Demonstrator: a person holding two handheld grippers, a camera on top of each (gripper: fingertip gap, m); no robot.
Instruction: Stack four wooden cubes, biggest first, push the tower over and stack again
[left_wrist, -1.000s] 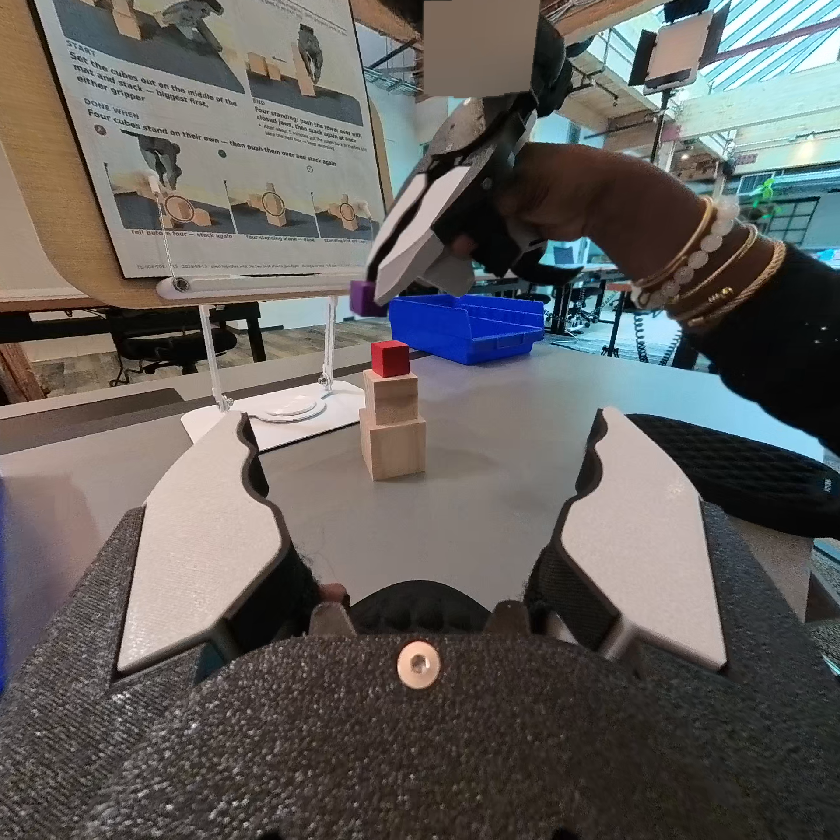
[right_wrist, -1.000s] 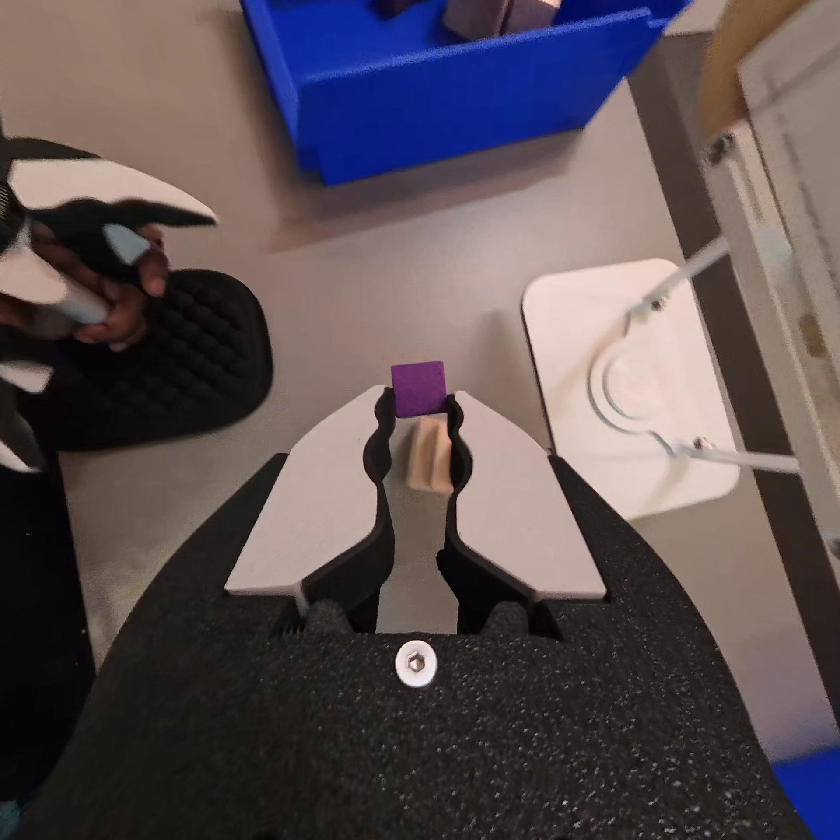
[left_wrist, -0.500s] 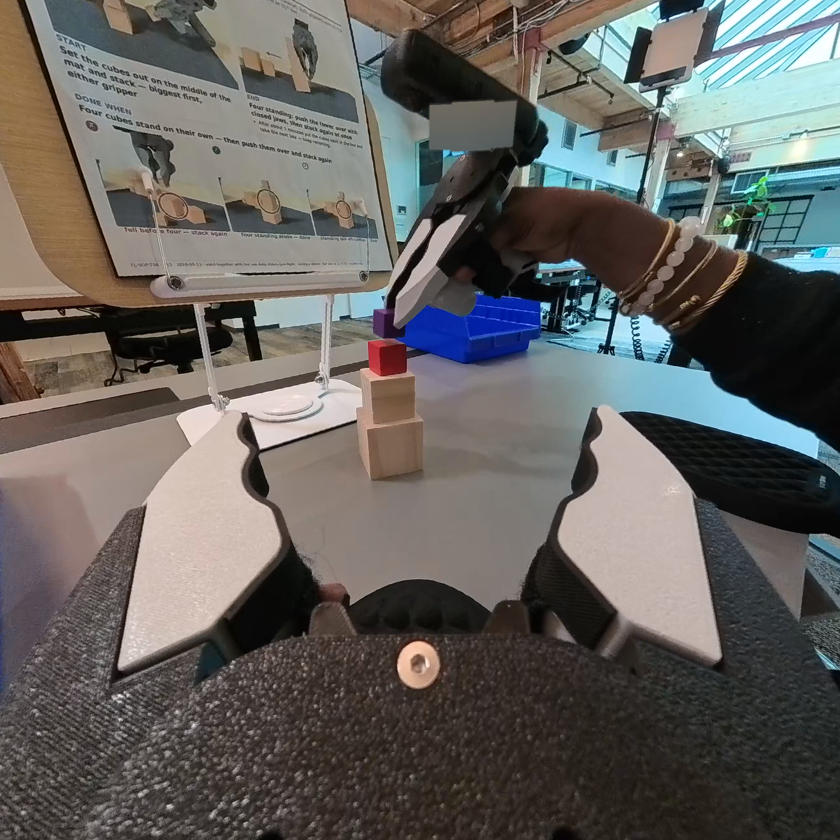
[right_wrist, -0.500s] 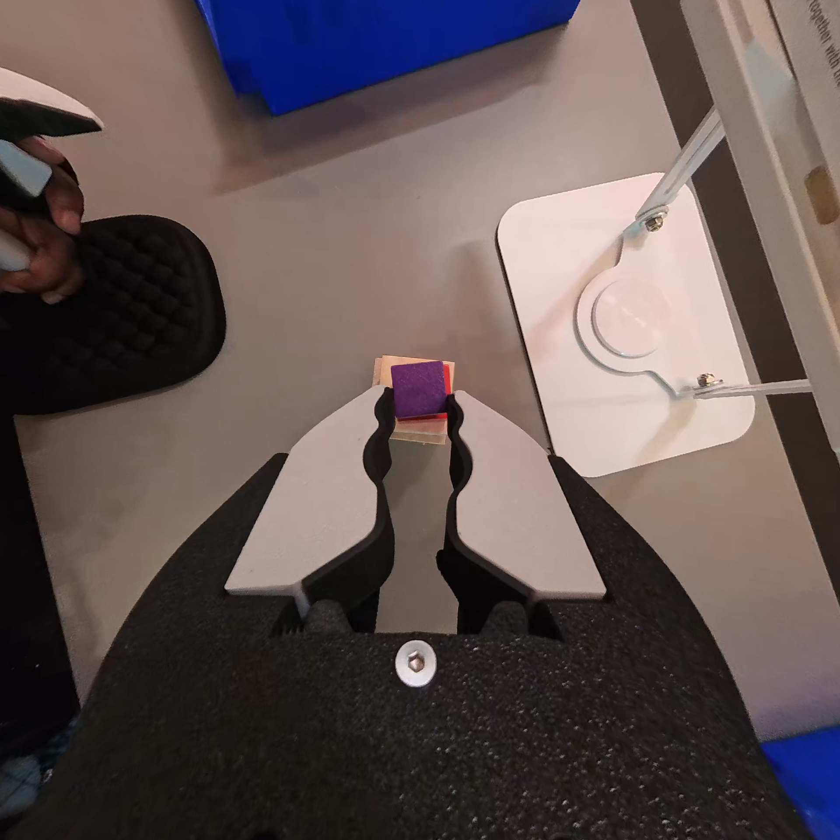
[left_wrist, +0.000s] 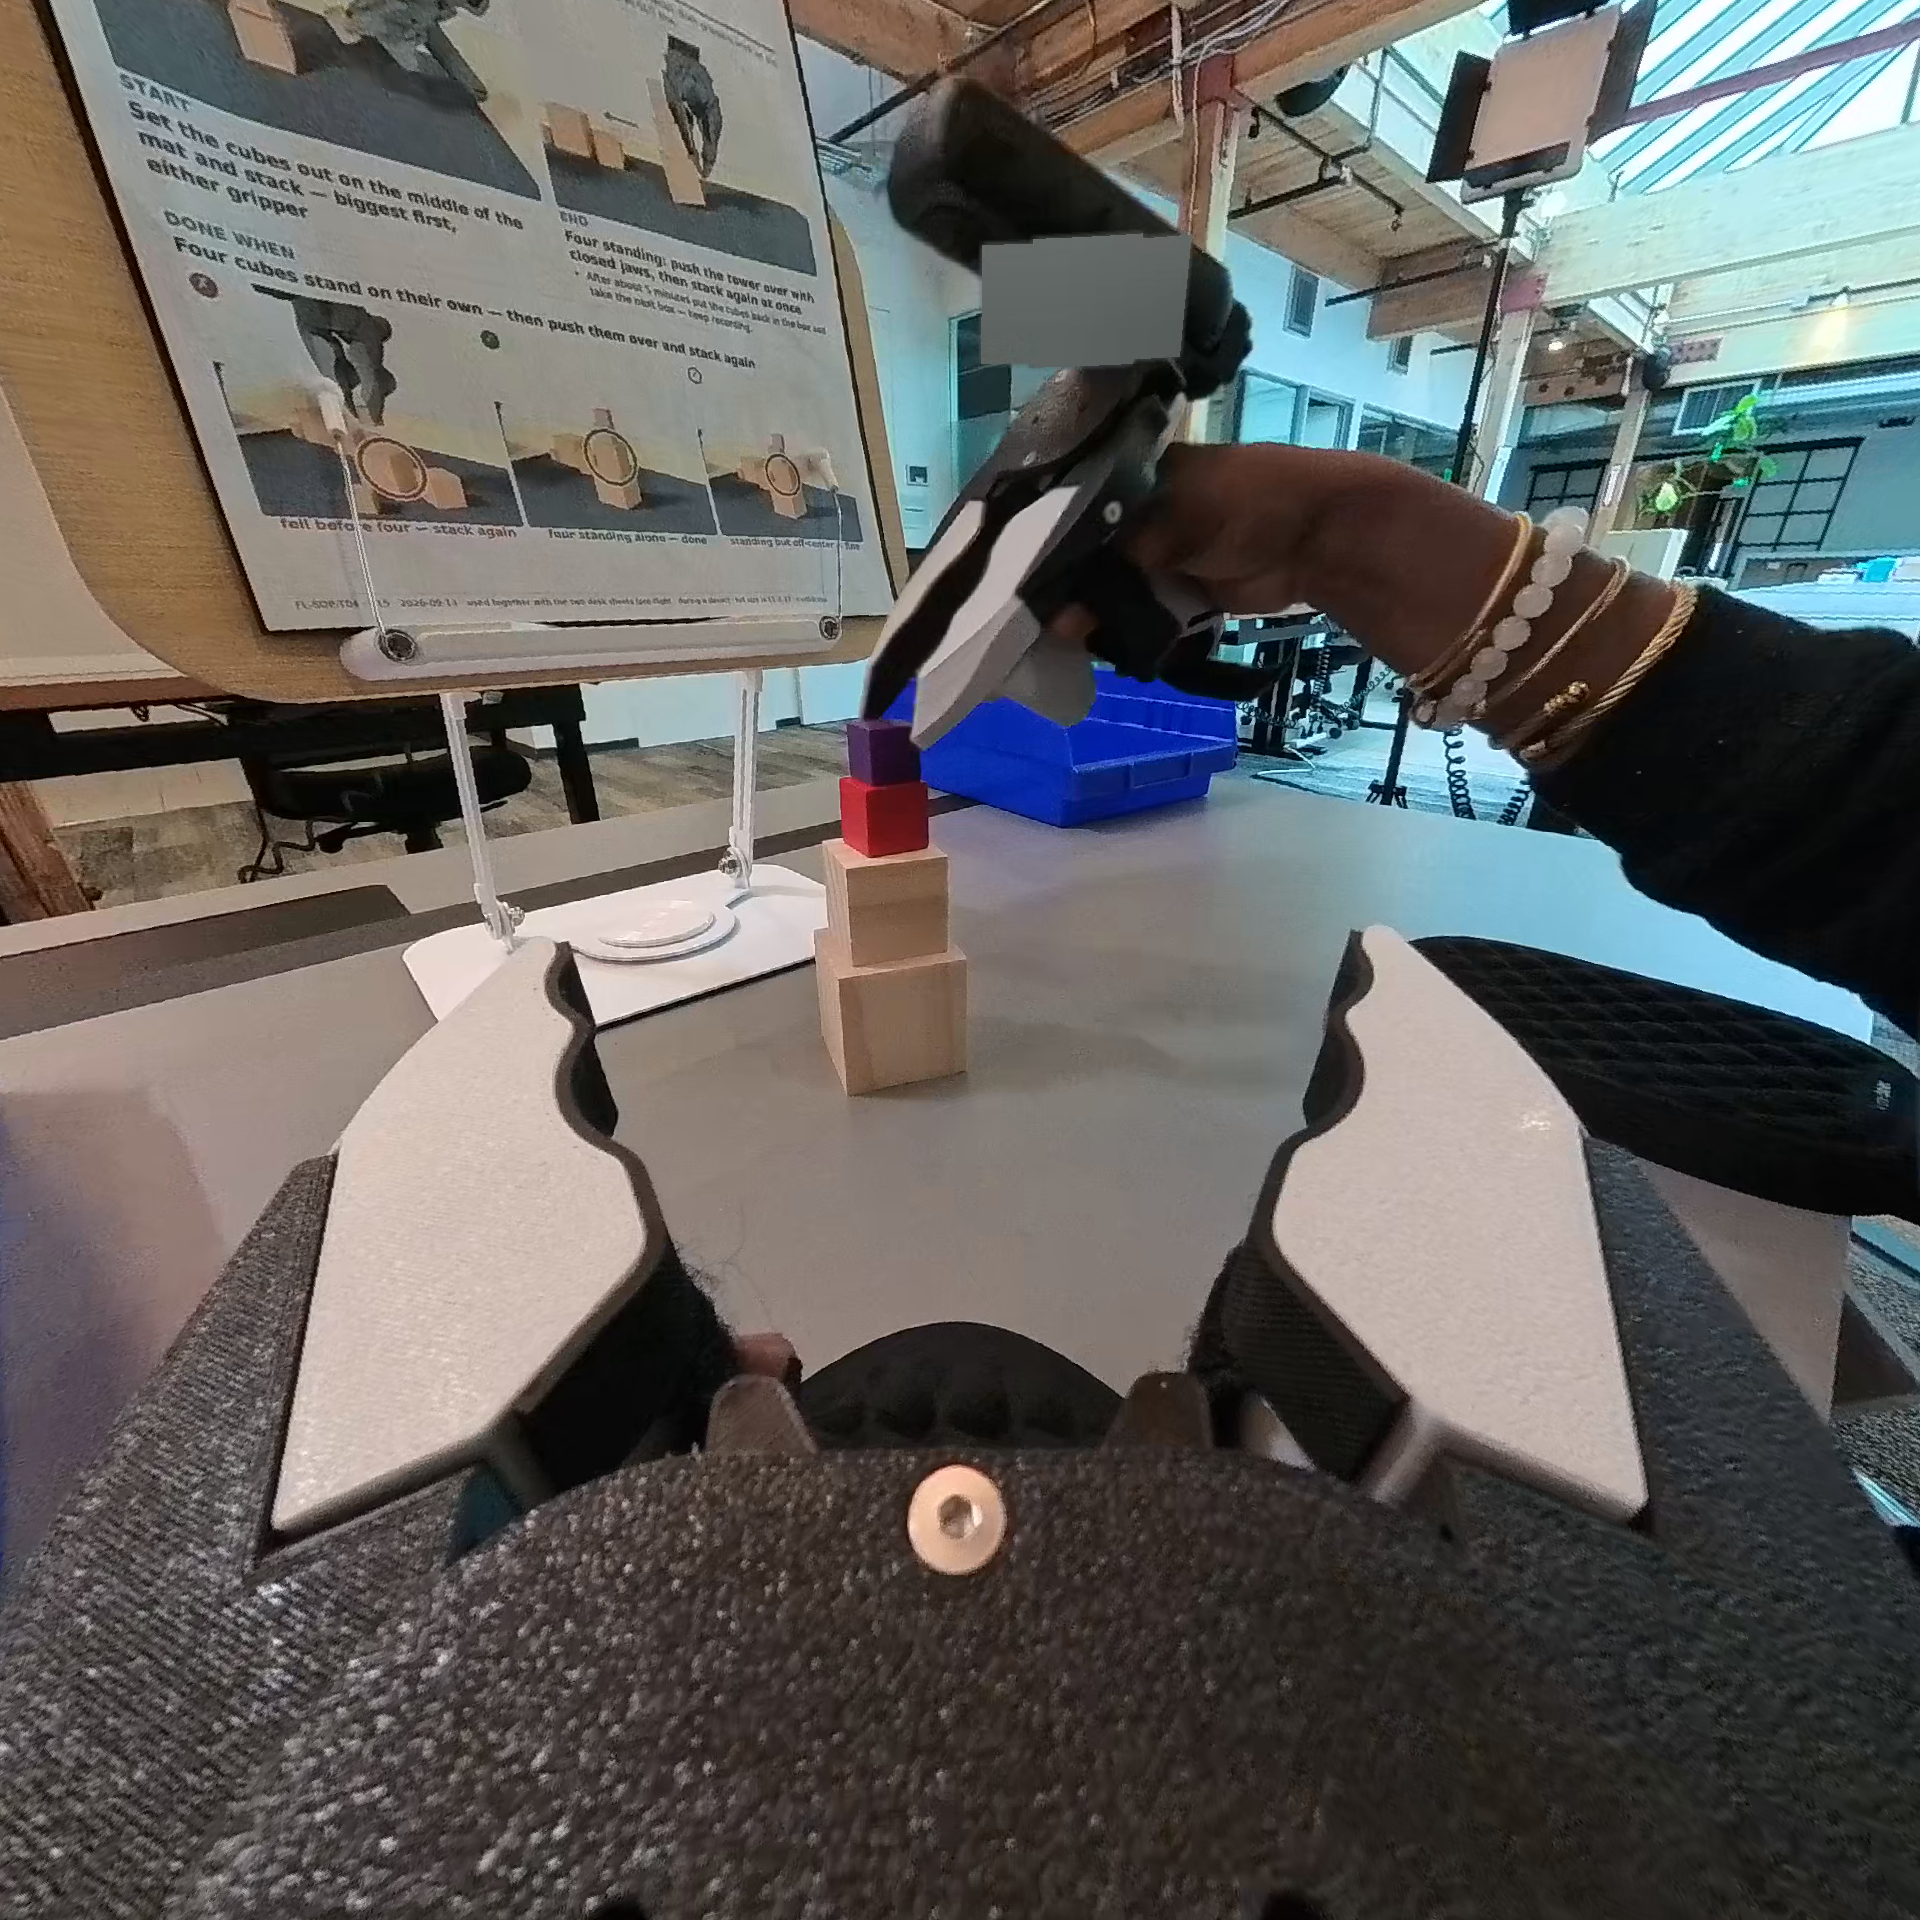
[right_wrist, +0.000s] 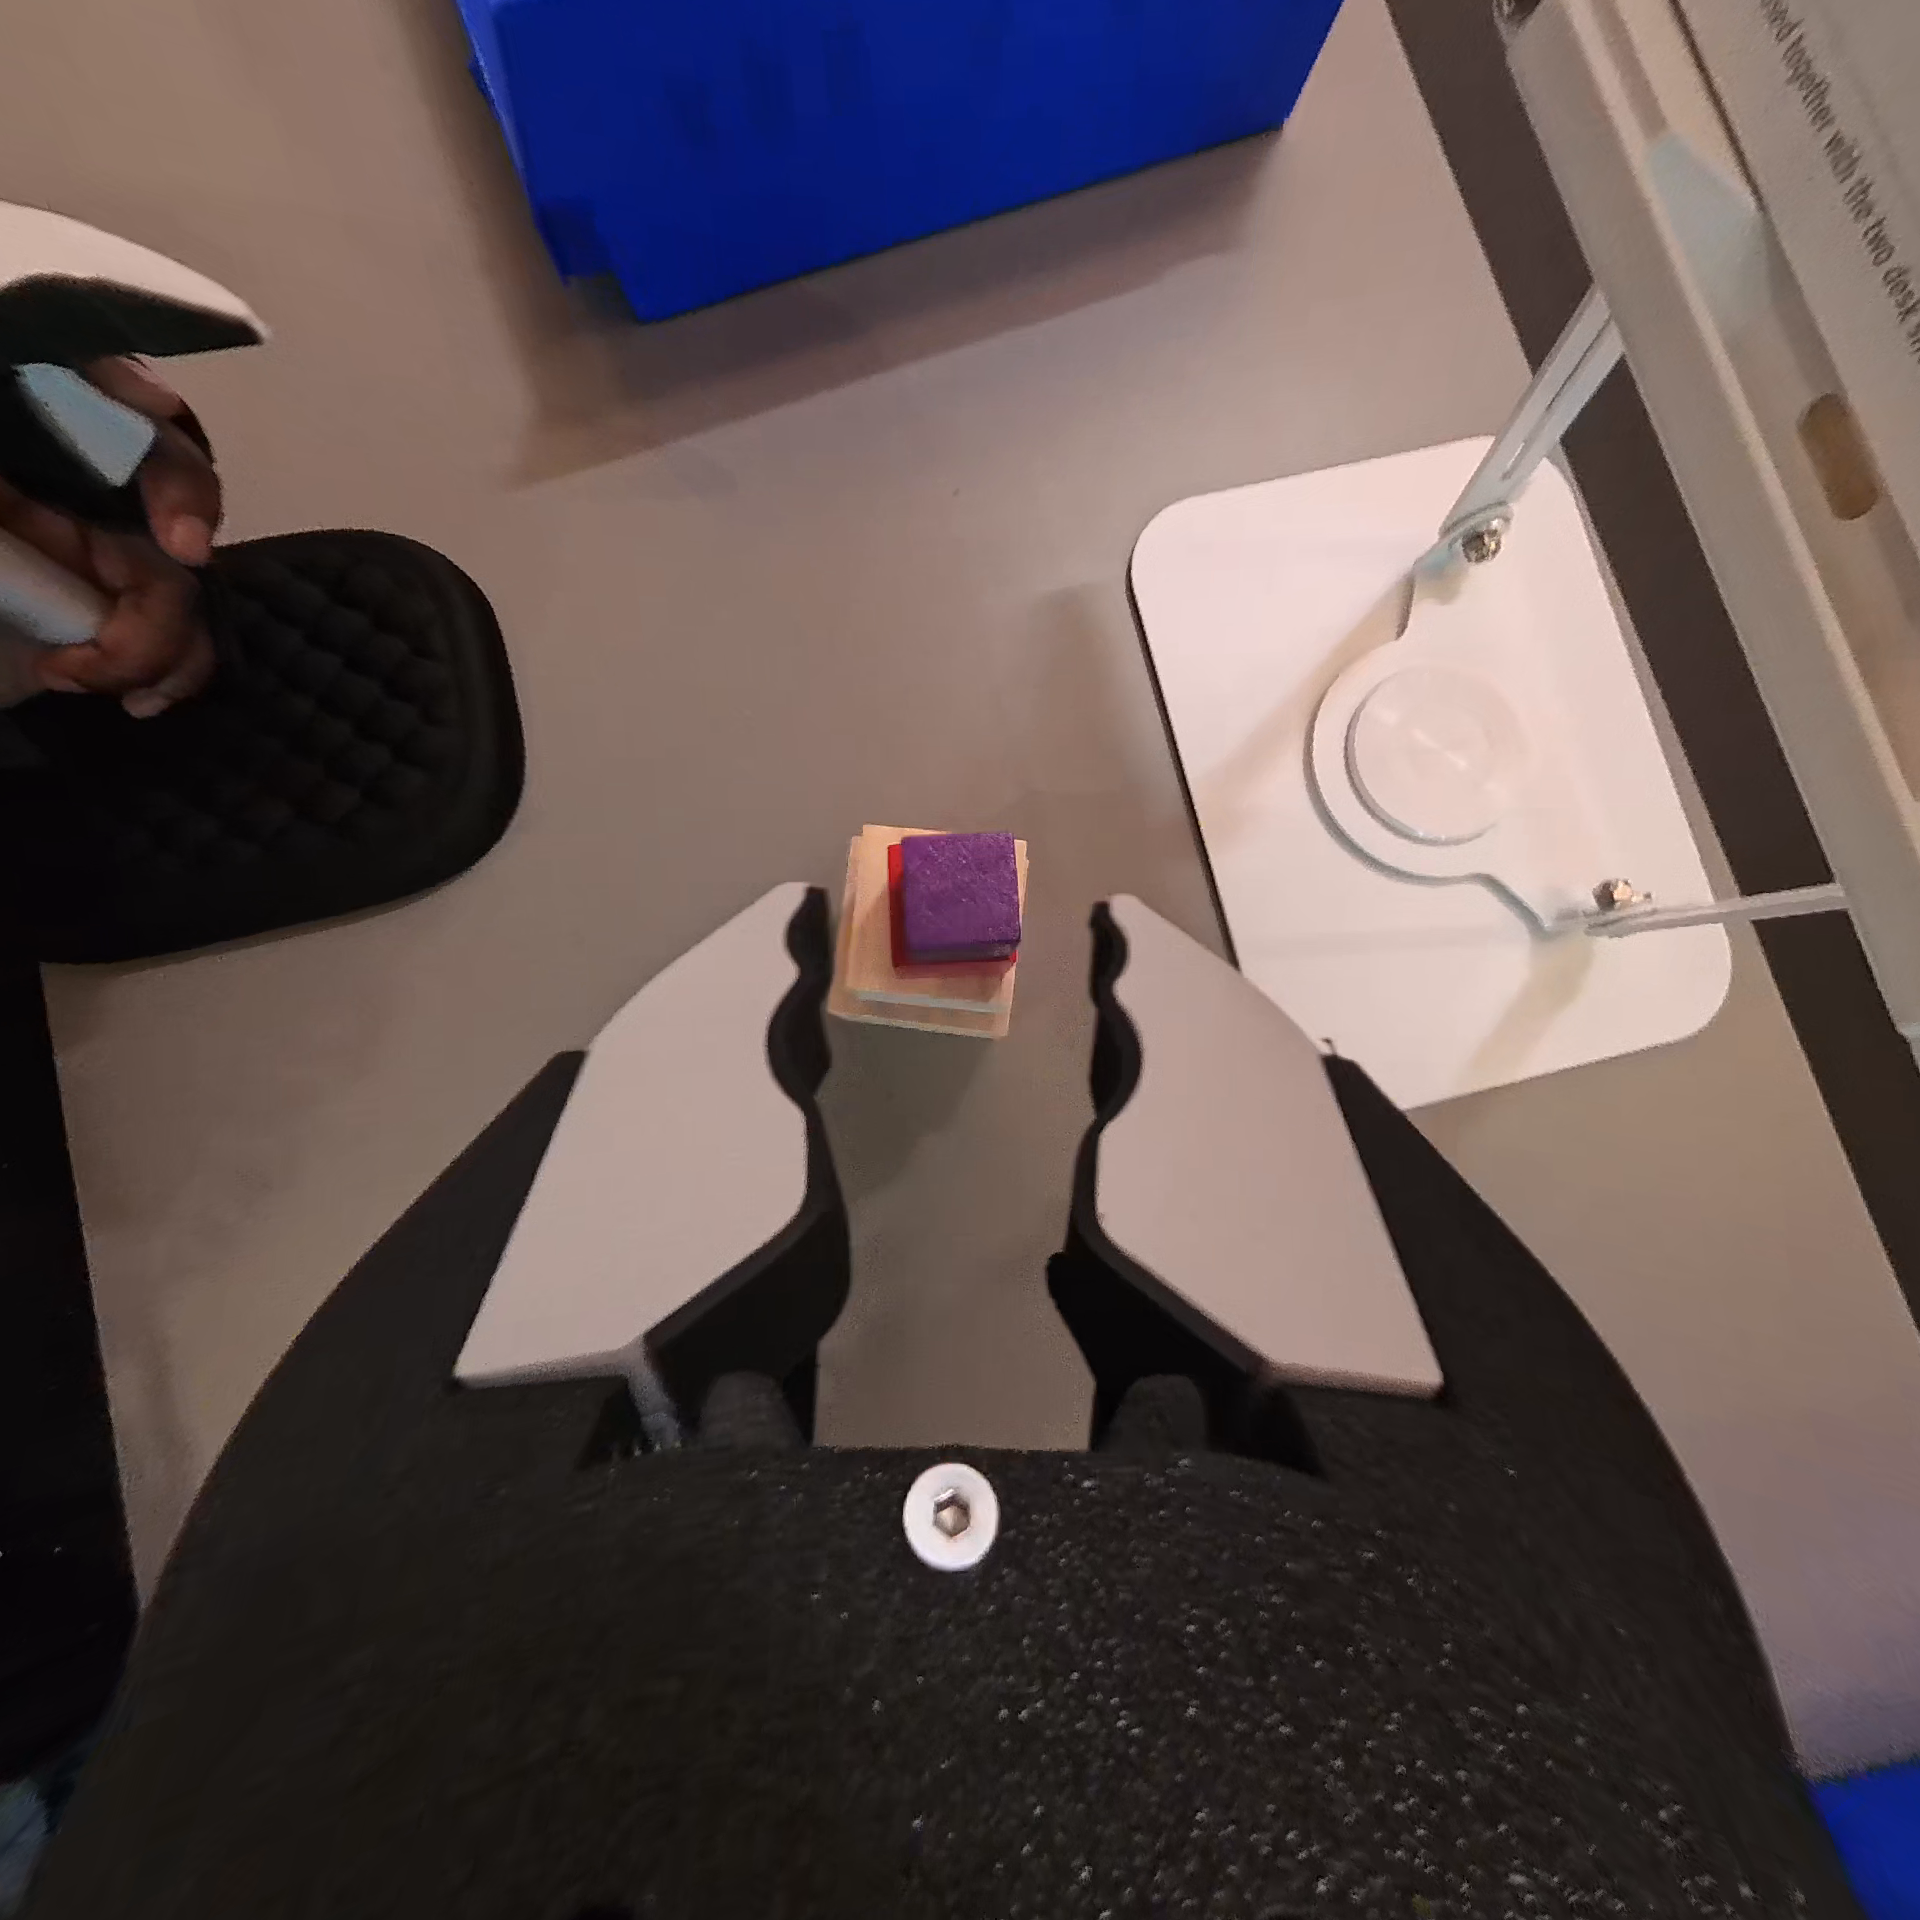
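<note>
A tower of four cubes stands upright on the grey counter (left_wrist: 1195, 935): a large pale wooden cube (left_wrist: 894, 1023) at the base, a smaller pale wooden cube (left_wrist: 886, 902) on it, a small red cube (left_wrist: 883, 816) above that, and a smaller purple cube (right_wrist: 958, 891) on top. Seen from above, the purple cube sits shifted toward the far right corner of the red one, and the red one leaves bare wood showing on the tower's left and near sides. The levels are not squarely lined up, yet each rests flat on the one below.

The right tool (right_wrist: 958, 925) hangs over the tower, its two fingers spread with clear counter showing on either side of the purple cube; neither pad presses on it, and it grips nothing. In the left wrist view its tips point down just above the purple cube's top right edge.

The left tool (left_wrist: 956, 1039) is wide open and bare, low over the counter on the near side of the tower, well apart from it.

To the tower's right lies a black quilted pad (right_wrist: 291, 727); behind the tower stands a blue plastic bin (left_wrist: 1081, 748); the white base plate (right_wrist: 1434, 769) of a sign stand lies close on the tower's left. Bare counter rings the tower on all sides, widest toward its near side.
</note>
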